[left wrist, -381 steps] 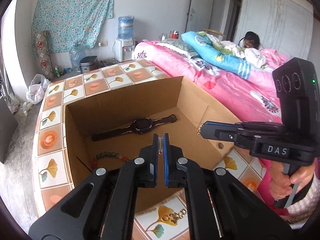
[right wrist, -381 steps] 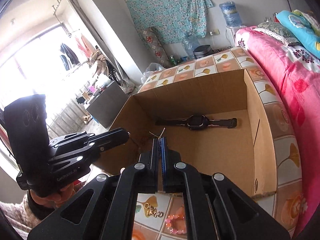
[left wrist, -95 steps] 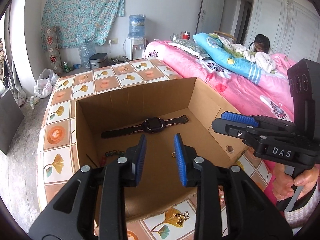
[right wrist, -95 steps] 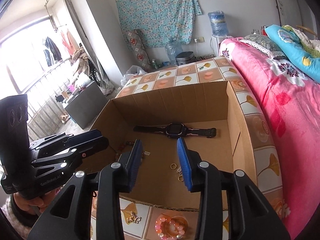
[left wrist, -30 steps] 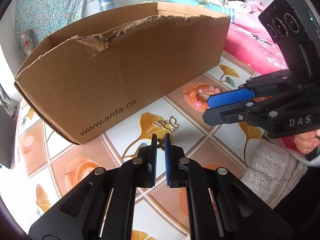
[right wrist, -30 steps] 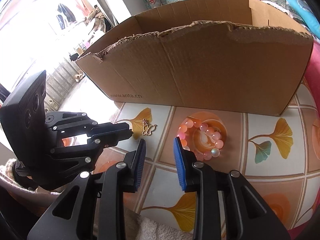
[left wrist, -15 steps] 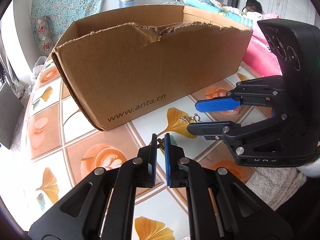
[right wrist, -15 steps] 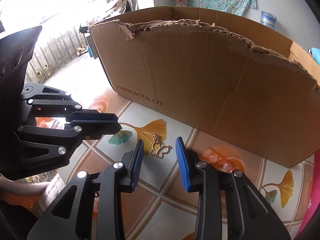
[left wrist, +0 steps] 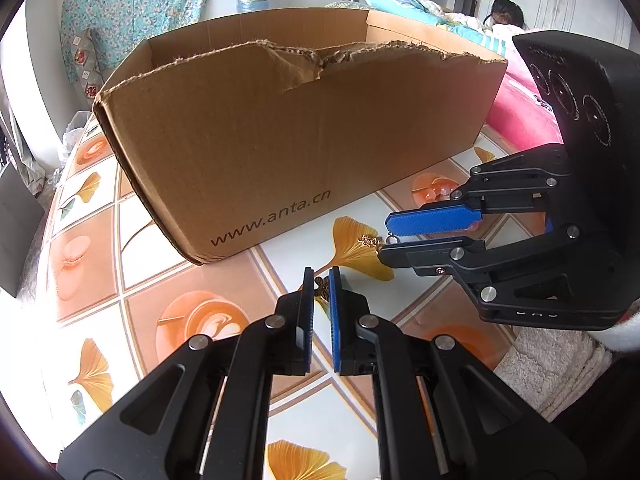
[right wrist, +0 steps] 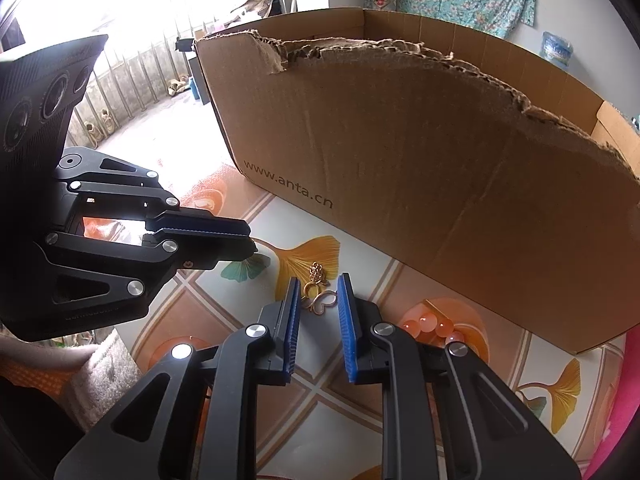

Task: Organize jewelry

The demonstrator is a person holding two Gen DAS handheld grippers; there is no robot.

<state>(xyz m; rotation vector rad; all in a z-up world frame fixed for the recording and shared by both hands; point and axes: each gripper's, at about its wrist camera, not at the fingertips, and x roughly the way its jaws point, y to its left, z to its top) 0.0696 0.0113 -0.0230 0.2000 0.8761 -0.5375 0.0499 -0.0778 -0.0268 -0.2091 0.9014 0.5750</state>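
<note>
2 grippers work low over the tiled bench (left wrist: 192, 316), in front of the cardboard box (left wrist: 288, 148). The right gripper (right wrist: 318, 304) has its fingers (right wrist: 290, 320) narrowly apart and straddling the gold butterfly pendant (right wrist: 320, 300), which lies on the bench just before the box's printed wall; the jaws have just been closing, with the pendant between them. In the right wrist view the pads do not appear to press on it yet. The left gripper (left wrist: 319, 280) has its fingers near closed, a slim gap showing; a small dark patterned shape sits in that gap, but I cannot tell whether it is held or merely lies behind.

Step in hand, by judgement: pickup of the pendant for transfer into the box. The next move calls for a full pinch on the thin metal, then a lift clear of the torn front wall.

An orange bead bracelet (right wrist: 434, 326) rests on the bench beside the right gripper, near the box wall, not yet stored.

Box contents: hidden from both views by the front wall.
</note>
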